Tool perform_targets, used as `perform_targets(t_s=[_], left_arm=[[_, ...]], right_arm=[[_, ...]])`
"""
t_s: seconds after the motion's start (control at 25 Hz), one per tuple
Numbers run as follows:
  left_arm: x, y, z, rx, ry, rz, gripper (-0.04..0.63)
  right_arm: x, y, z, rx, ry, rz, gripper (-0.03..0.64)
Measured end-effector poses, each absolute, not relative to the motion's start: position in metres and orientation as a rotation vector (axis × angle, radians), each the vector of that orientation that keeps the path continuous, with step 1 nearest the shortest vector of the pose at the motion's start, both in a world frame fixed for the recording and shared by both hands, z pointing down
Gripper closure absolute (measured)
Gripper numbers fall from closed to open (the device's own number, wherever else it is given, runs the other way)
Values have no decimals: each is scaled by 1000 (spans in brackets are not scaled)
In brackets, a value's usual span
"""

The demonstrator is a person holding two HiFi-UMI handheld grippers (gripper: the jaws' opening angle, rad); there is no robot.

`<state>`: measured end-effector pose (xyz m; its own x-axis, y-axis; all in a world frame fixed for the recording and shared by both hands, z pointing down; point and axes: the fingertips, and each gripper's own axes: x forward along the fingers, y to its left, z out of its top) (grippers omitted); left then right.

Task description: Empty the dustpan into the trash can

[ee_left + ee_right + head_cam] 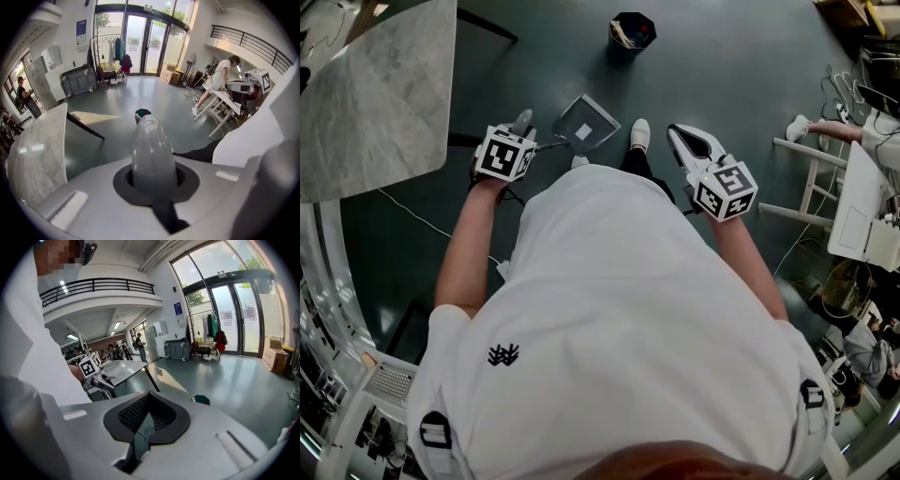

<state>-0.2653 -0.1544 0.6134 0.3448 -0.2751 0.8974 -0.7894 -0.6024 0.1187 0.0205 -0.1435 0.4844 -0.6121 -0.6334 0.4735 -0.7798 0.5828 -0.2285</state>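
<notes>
A grey dustpan (586,122) hangs above the dark floor in front of me, with a small white scrap (584,132) lying in it. My left gripper (523,127) is shut on the dustpan's handle. In the left gripper view the rounded grey handle end (153,154) stands up between the jaws. The dark trash can (631,33) stands farther ahead on the floor, small in both gripper views (143,113) (201,400). My right gripper (682,136) is held at the right, shut with nothing in it, its black pads (161,416) closed together.
A marble-topped table (380,89) stands at my left. White frames and a table (825,187) with cables are at the right, and a person (218,75) stands there. My shoe (639,134) is just right of the dustpan.
</notes>
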Motion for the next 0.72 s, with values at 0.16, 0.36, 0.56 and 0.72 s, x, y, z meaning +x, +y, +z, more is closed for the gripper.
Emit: perform_targets(t_s=[0.16,0.36,0.56,0.72], left_arm=[[-253,-153,609,2097,-908,1191,532],[-245,-156,600,2122,-904,1130,526],[-237,-163,596,2149,-903,1067,523],[-234,-170,596,2166,-912,1031,522]], right_arm=[[17,-143,486,1143,-2478,596,614],[14,-143,485,1145,-2478,600,614],[15,-147,487,1153,-2470,602,614],[14,-154,488,1152,-2468,595,614]])
